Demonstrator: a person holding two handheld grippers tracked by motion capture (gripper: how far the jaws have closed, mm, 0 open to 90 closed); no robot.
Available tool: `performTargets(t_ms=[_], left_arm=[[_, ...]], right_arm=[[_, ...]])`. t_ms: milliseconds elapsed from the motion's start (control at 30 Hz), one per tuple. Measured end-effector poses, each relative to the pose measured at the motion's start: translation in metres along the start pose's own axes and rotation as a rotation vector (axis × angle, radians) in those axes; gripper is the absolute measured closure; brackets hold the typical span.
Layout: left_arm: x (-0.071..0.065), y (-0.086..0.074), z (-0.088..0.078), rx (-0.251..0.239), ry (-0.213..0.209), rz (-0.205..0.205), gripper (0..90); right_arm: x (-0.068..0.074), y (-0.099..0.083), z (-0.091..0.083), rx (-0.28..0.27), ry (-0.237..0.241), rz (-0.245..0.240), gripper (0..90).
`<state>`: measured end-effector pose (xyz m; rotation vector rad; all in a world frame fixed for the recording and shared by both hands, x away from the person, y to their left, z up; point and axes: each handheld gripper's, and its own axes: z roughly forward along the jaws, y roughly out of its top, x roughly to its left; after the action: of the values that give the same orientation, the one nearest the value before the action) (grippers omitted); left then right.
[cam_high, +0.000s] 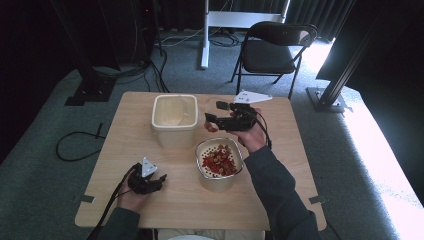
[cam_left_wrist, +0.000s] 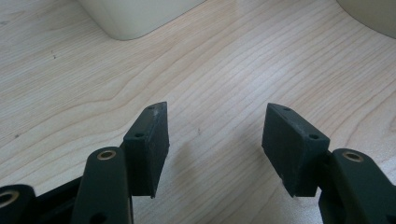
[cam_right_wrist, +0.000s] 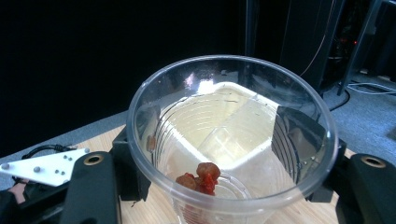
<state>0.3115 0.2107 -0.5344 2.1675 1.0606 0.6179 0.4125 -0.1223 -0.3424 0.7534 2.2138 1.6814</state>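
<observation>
My right gripper (cam_high: 212, 113) is shut on a clear plastic cup (cam_high: 212, 122), held above the table between the cream bin (cam_high: 174, 120) and the round white bowl (cam_high: 206, 150). In the right gripper view, the black jaws of my right gripper (cam_right_wrist: 217, 126) press both sides of the cup (cam_right_wrist: 243, 140), and a few red pieces (cam_right_wrist: 201, 179) lie at its bottom. The bowl holds several red pieces (cam_high: 220, 161). My left gripper (cam_high: 161, 182) rests near the table's front left. In its own view my left gripper (cam_left_wrist: 215, 107) stands open over bare wood, with nothing between the jaws.
The wooden table (cam_high: 130, 140) stands on grey carpet. A black folding chair (cam_high: 272, 50) stands beyond its far edge. Cables (cam_high: 75, 145) lie on the floor at the left. The cream bin's base (cam_left_wrist: 135, 16) lies ahead of the left gripper.
</observation>
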Motion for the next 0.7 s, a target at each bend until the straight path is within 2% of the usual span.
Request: performTargets(t_ms=[300,700], left_arm=[[0.0,0.0,0.0,0.003,0.0,0.004,42.0],[0.0,0.0,0.0,0.0,0.001,0.006,42.0]], right_arm=[[-0.006,0.008,0.011,0.012,0.014,0.024,33.4],[-0.003,0.018,0.031,0.043,0.035,0.016,33.4]])
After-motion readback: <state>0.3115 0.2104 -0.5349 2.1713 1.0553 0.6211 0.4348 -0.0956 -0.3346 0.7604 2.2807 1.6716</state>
